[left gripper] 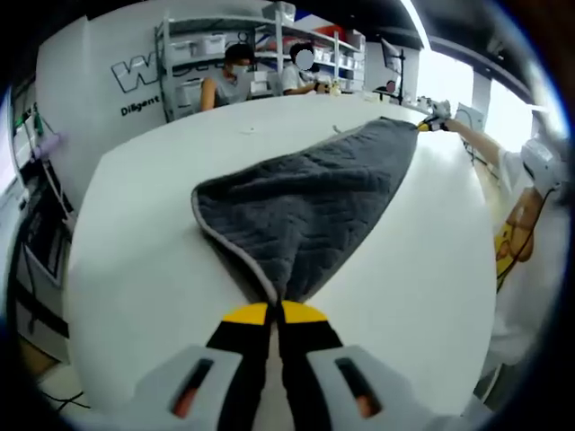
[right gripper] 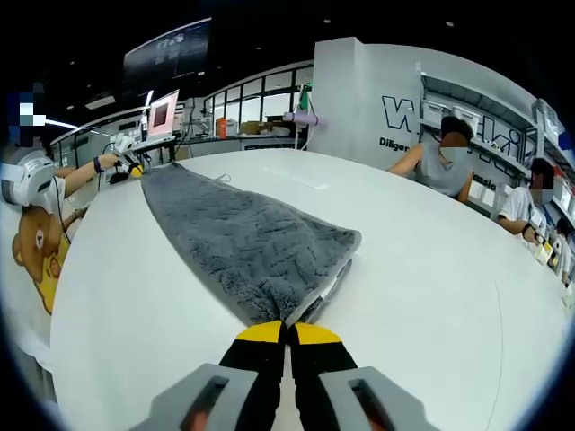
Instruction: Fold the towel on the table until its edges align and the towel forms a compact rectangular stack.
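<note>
The grey towel (left gripper: 310, 211) stretches across the white bench (left gripper: 135, 233) mid-frame in both views, each hand-held gripper, left (left gripper: 274, 314) and right (right gripper: 287, 334), clamped tight on a corner at bottom centre.

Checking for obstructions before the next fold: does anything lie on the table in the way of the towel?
Nothing visible does. Both grippers, left and right, already pinch opposite ends of the towel, and the table around it looks bare.
</note>
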`<state>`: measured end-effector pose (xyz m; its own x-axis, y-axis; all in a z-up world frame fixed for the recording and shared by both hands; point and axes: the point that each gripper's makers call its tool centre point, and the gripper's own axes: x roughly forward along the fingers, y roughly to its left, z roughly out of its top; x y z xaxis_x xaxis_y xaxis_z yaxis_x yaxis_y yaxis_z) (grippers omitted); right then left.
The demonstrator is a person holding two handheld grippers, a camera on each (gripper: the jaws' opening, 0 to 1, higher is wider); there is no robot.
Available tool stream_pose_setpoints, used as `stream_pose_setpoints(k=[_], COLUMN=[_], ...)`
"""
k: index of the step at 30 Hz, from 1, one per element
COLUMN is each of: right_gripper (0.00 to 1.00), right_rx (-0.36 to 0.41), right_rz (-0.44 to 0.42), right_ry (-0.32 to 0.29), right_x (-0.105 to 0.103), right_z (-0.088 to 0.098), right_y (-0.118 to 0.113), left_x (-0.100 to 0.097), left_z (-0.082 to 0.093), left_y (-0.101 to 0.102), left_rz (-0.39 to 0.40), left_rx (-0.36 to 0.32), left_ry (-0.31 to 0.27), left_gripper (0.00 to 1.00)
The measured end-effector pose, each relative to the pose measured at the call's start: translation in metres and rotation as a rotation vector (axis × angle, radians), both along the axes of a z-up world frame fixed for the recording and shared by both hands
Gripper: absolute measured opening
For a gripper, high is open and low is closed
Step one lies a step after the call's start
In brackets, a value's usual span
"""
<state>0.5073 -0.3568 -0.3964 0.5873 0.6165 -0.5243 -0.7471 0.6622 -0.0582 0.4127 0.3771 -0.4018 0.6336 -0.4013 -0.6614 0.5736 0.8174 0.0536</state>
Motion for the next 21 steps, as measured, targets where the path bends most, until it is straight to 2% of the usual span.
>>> stream_pose_setpoints(k=[14,21], right_gripper=[0.04,0.14], right_rx=[0.007,0.031], right_rz=[-0.01,-0.025], right_ry=[-0.004,-0.022], right_x=[-0.001,-0.007], right_z=[0.001,0.01], right_y=[0.001,-0.004], left_x=[0.001,-0.003], left_z=[0.004,0.009], left_y=[0.003,0.005], left_rz=[0.018,0.037], left_rx=[0.001,-0.003], left_ry=[-0.021,-0.035], left_gripper=[0.08,0.17])
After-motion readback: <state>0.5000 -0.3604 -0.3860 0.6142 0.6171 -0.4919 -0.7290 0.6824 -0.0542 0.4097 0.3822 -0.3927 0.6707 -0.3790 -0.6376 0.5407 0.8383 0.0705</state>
